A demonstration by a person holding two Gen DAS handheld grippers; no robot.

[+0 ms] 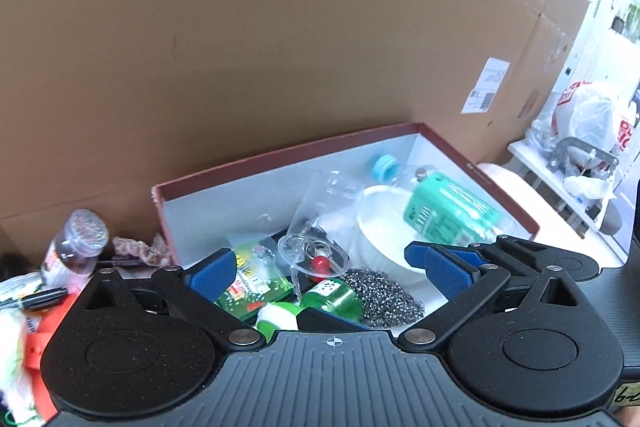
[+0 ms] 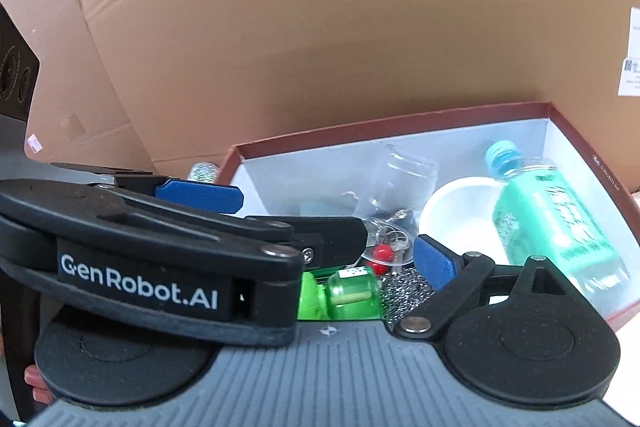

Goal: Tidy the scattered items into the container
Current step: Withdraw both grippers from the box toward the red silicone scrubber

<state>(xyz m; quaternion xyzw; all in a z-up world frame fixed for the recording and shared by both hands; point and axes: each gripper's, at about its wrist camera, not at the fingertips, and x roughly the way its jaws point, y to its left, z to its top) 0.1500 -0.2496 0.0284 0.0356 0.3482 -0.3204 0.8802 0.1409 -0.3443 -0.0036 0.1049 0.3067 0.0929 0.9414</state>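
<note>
A red-rimmed box [image 1: 280, 153] [image 2: 400, 129] with a white inside holds a green-labelled water bottle [image 1: 448, 211] [image 2: 560, 227], a white bowl [image 1: 384, 227] [image 2: 460, 203], a clear cup [image 1: 320, 203], a steel scourer [image 1: 384, 295] [image 2: 408, 291], a green tub [image 1: 332, 295] [image 2: 352, 295] and a green packet [image 1: 252, 283]. My left gripper [image 1: 328, 271] hangs open over the box's near side, nothing pressed between its blue pads. It crosses the right wrist view as a black body [image 2: 160, 267] and hides one finger of my right gripper [image 2: 340, 259], whose visible pad [image 2: 434, 263] stands wide, open.
Left of the box lie a small bottle with a glittery cap [image 1: 74, 247], a black marker [image 1: 36, 299], an orange item [image 1: 48, 331] and a crumpled pinkish cloth [image 1: 138, 249]. A tall cardboard wall [image 1: 280, 47] stands right behind. A white shelf with plastic bags [image 1: 580, 131] is at far right.
</note>
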